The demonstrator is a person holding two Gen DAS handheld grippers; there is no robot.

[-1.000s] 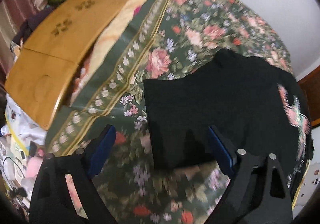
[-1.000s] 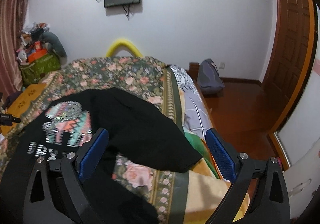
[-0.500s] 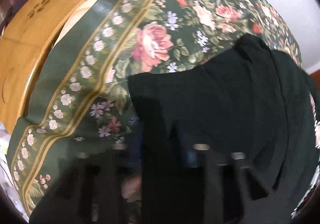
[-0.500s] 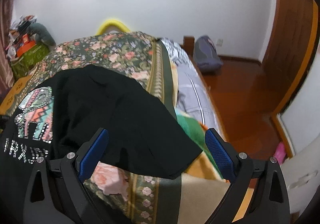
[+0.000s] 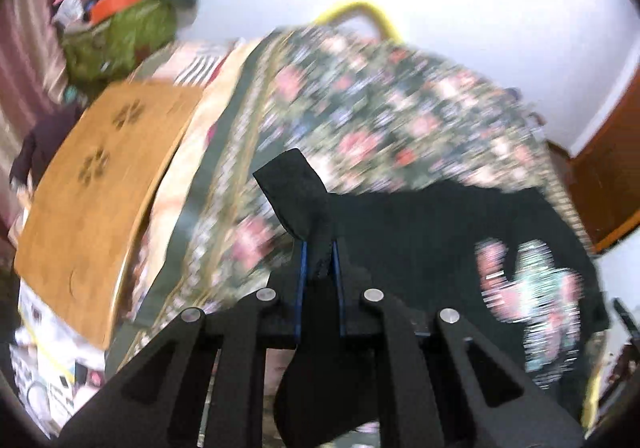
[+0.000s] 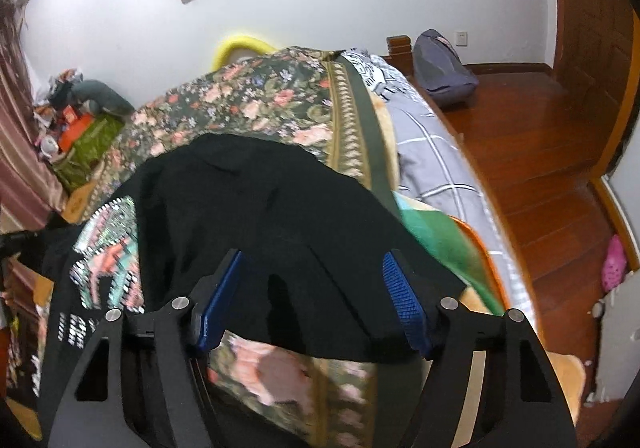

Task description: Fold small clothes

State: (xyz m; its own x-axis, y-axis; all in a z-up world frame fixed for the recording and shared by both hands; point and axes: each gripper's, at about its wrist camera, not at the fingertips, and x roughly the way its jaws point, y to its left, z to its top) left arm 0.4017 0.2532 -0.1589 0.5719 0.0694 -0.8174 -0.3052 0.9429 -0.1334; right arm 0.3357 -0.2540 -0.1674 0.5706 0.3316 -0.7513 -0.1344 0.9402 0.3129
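On floral bedspread (image 5: 360,120), left hand-held gripper (image 5: 319,256) pinching black shirt (image 6: 280,208) edge, right hand-held gripper (image 6: 312,288) closing, seemingly untouching.

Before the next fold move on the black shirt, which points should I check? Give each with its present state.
1. Left gripper pinches the black shirt: ok.
2. Right gripper has cloth between its pads: ok; jaws closing, not yet pressing.
3. Shirt lies on the floral bedspread, not off the edge: ok.
4. Printed front faces up: ok.
5. Left grip takes one layer only: cannot tell.
6. Left view sharp: not ok, blurred.
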